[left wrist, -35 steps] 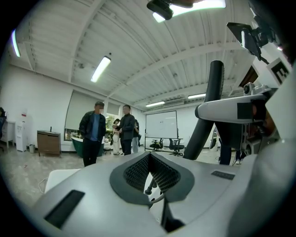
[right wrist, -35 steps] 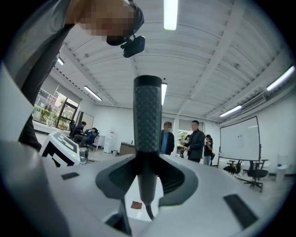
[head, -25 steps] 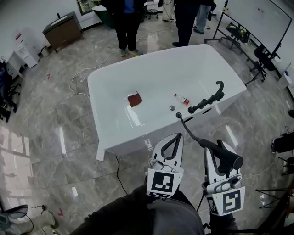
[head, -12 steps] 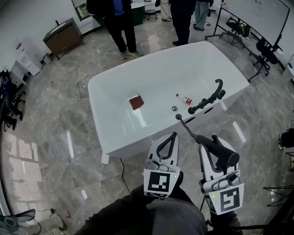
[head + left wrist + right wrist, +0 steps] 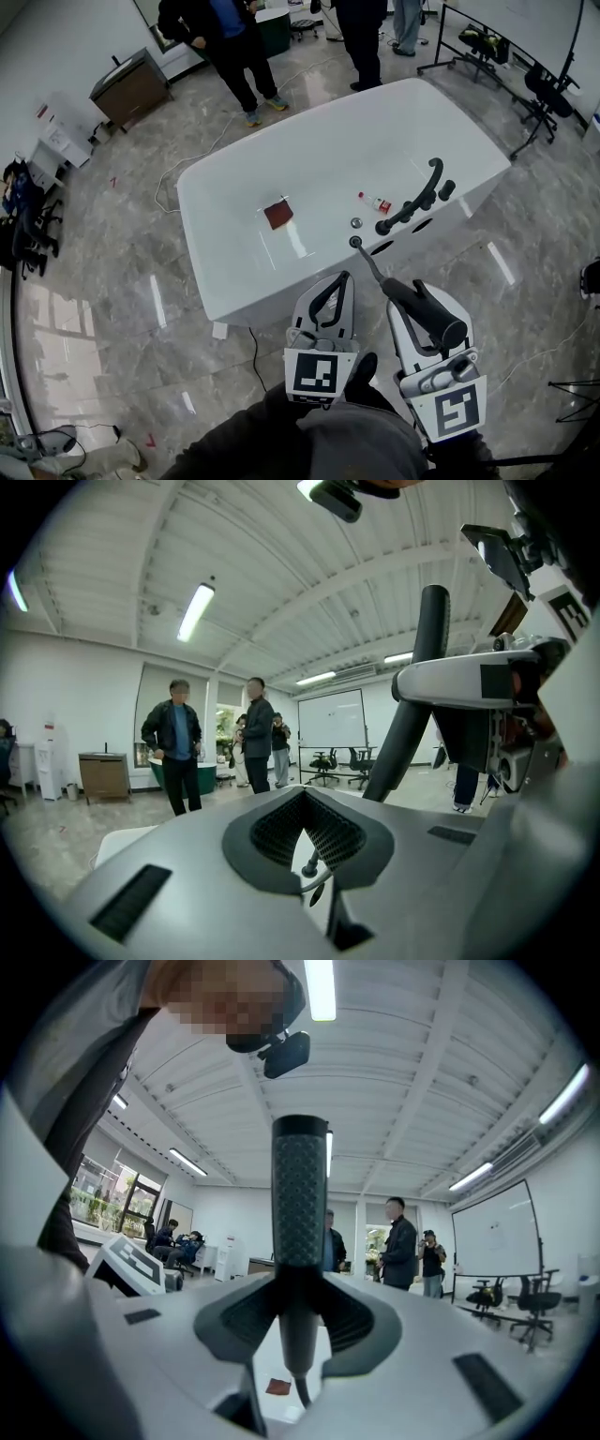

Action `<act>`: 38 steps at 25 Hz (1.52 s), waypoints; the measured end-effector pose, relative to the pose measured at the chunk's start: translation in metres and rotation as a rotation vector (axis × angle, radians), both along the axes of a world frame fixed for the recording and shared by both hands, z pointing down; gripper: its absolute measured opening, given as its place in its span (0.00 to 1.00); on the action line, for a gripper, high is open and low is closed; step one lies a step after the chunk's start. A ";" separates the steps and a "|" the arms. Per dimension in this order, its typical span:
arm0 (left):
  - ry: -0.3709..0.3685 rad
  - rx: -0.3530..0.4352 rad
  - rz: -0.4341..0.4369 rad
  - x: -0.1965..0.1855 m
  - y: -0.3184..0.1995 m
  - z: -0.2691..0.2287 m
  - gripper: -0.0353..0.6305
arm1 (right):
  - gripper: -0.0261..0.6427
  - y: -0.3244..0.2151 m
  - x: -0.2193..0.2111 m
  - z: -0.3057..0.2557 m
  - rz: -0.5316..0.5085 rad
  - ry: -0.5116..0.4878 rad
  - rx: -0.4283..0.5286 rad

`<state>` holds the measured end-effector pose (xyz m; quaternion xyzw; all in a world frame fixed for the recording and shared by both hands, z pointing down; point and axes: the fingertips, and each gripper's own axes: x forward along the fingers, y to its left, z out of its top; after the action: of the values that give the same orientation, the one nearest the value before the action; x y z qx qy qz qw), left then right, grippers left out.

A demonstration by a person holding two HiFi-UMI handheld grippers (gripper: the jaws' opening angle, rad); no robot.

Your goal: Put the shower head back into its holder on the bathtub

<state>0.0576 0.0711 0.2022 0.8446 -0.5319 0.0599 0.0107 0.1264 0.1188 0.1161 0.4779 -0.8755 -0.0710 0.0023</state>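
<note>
Toward the lower right of the head view, the dark grey stick-shaped shower head [image 5: 427, 314] is held by the right gripper [image 5: 414, 302], whose jaws are closed on the lower part of the handle. In the right gripper view, the textured shaft [image 5: 300, 1194] is seen rising straight up from between the pads. The left gripper [image 5: 339, 279] is carried beside it with its jaws drawn together and nothing between them, as is confirmed in the left gripper view [image 5: 302, 803]. The shower head's long axis is laid diagonally, its hose end aimed at the upper left and its free end at the lower right. From the hose end a thin dark hose [image 5: 370, 267] is led up to a small dark round fitting [image 5: 354, 242] on the near rim of the white oval bathtub [image 5: 194, 211], just left of the black curved faucet [image 5: 412, 202]. That fitting is judged to be the holder, though its form cannot be made out. It lies up and to the left of the loaded gripper, near but apart, so the carry is judged to run along the handle's own axis, hose end first.
</note>
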 end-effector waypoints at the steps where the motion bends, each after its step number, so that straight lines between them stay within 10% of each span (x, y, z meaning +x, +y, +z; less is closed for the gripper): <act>1: -0.009 0.001 -0.008 0.002 0.000 0.001 0.06 | 0.25 -0.001 0.002 0.000 -0.009 -0.006 0.001; 12: -0.013 0.002 -0.086 -0.006 -0.021 0.003 0.06 | 0.25 -0.022 0.002 0.008 -0.071 -0.008 -0.012; 38: 0.077 -0.066 0.031 -0.050 -0.129 0.037 0.06 | 0.25 -0.131 -0.048 0.027 0.038 0.059 -0.087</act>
<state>0.0072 -0.0578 0.2390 0.8537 -0.5156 0.0448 0.0580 0.0781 -0.0123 0.1434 0.4916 -0.8681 -0.0470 0.0503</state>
